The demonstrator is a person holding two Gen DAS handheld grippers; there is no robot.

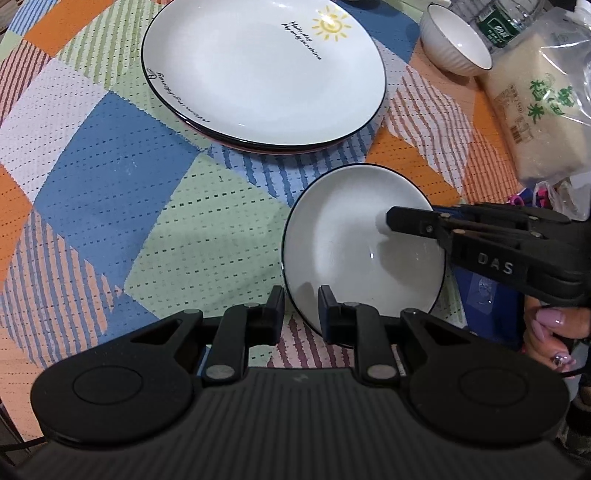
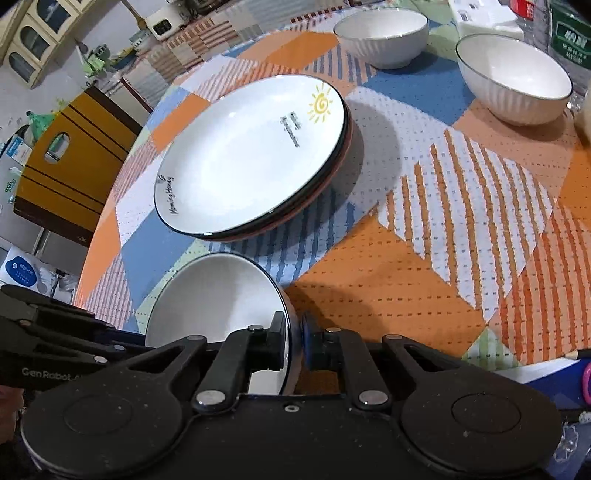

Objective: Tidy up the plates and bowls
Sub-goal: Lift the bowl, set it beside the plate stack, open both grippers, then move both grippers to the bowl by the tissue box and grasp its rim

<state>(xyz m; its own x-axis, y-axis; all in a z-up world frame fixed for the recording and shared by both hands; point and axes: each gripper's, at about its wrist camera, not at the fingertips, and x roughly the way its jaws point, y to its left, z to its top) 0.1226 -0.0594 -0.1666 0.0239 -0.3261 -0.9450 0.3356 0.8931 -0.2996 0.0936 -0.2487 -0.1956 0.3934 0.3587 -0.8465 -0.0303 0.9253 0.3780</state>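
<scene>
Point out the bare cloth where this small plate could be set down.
Bare cloth lies left of the small plate, below the plate stack. A second open patch sits right of the stack, in front of the two bowls. The far right edge is crowded by the rice bag and bottle.

Round desk (image 1: pixel 110 206) under a patchwork cloth (image 2: pixel 424 229) of orange, blue, green and striped panels. Ahead of the left claw (image 1: pixel 301 308), a stack of plates (image 1: pixel 264 72) flat on the cloth, top one white with a yellow sun and black lettering, a reddish rim showing beneath. Ahead and right of the right claw (image 2: pixel 295 341), two ribbed white bowls (image 2: pixel 513 79) upright, near each other but apart. Beside the nearer of these, toward the desk's right edge, a clear bag of rice (image 1: pixel 535 99), with a plastic bottle (image 1: pixel 502 22) just behind.
</scene>
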